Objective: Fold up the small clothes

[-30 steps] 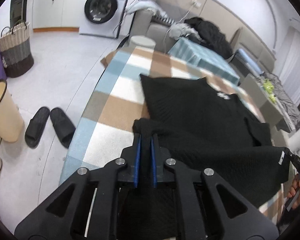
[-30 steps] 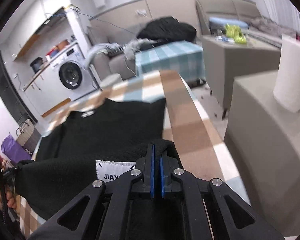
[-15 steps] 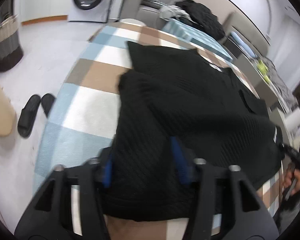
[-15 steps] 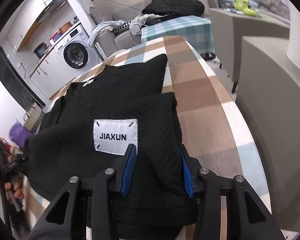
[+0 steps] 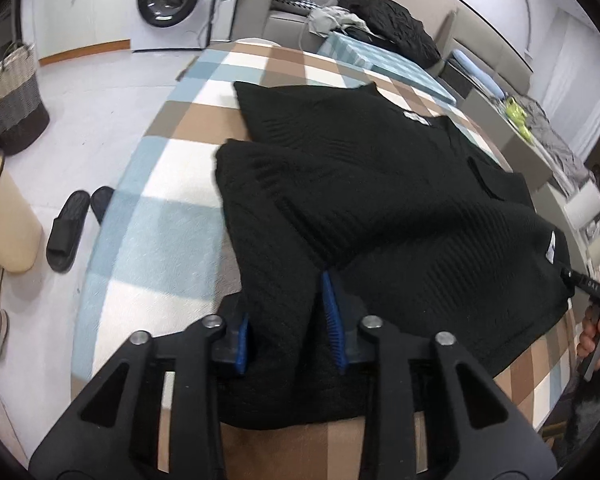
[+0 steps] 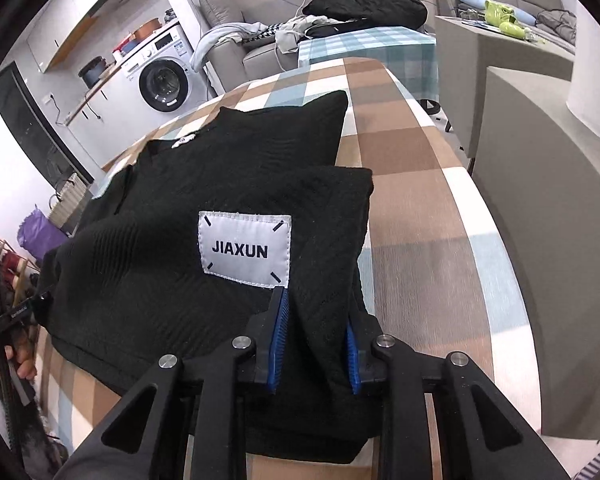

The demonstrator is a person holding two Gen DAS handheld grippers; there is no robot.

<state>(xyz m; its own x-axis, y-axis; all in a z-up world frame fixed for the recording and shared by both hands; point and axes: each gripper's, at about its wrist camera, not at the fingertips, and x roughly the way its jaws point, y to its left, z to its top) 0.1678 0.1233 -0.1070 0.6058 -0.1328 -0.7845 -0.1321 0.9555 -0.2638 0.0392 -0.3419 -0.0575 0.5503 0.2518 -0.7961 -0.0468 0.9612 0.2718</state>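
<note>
Both claws parted, left claw point(image 5: 290, 322), right claw point(image 6: 314, 344), black sweater point(image 6: 228, 184) folded

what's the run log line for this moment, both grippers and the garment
left gripper: open, fabric between fingers | right gripper: open, fabric between fingers | black sweater: bottom folded up, JIAXUN label on top | surface: checked tablecloth

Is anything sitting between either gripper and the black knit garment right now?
Nothing visible. The black ribbed knit garment lies on the checked tablecloth, its folded edge bunched between the open fingers of both the left gripper and right gripper. No other object lies on it.
</note>
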